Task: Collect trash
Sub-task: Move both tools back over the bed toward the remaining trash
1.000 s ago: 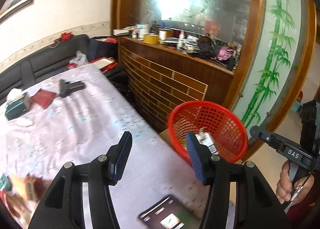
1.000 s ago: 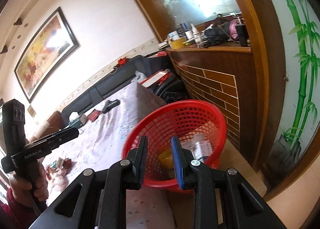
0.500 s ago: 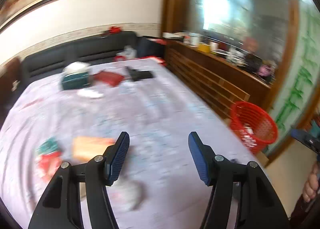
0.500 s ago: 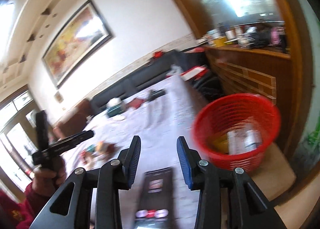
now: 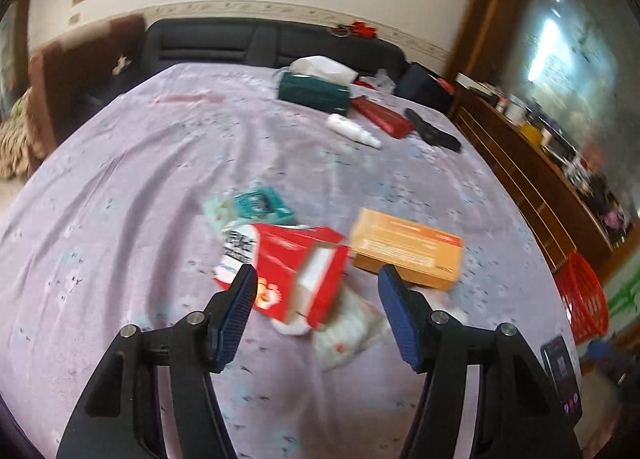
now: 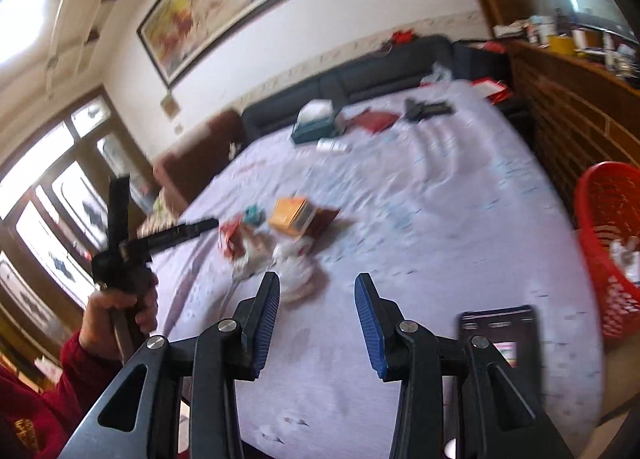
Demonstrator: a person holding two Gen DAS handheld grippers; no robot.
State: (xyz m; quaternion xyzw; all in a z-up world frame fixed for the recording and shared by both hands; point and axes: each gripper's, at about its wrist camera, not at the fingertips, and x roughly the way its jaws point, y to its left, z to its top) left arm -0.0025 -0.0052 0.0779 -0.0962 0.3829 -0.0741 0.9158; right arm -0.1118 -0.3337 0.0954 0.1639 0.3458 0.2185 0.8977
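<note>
A: Left wrist view. Left tool (image 5: 316, 291) jaws spreading, nothing between the pads. It hangs over a heap of trash on the desk (image 5: 120, 187), which wears a lilac cloth. Red carton (image 5: 304, 271) lies open-ended just ahead of the pads, orange box (image 5: 404, 247) touching its right side, teal packet (image 5: 260, 207) behind, crumpled white paper (image 5: 348, 333) beneath and nearer.

B: The bin?

A: Red basket (image 5: 582, 299) at the far right edge, off the desk, well apart from the heap.

B: Right wrist view?

A: Right tool (image 6: 318, 301) jaws also widening, empty. Same heap sits ahead and left of it; basket (image 6: 612, 243) to the right with white scraps already inside. The person's hand (image 6: 120, 309) in a red sleeve grips the left tool's handle. Black phone (image 6: 500, 331) lies near the desk edge, just beside the right tool.

B: Risks?

A: Judgement only: the carton is open and light, so a pinch on one flap could crush it or let it slip. Items overlap, so lifting one may drag its neighbours. Frames are blurred; a hurried reach could miss. The phone could get swept off or taken as trash
</note>
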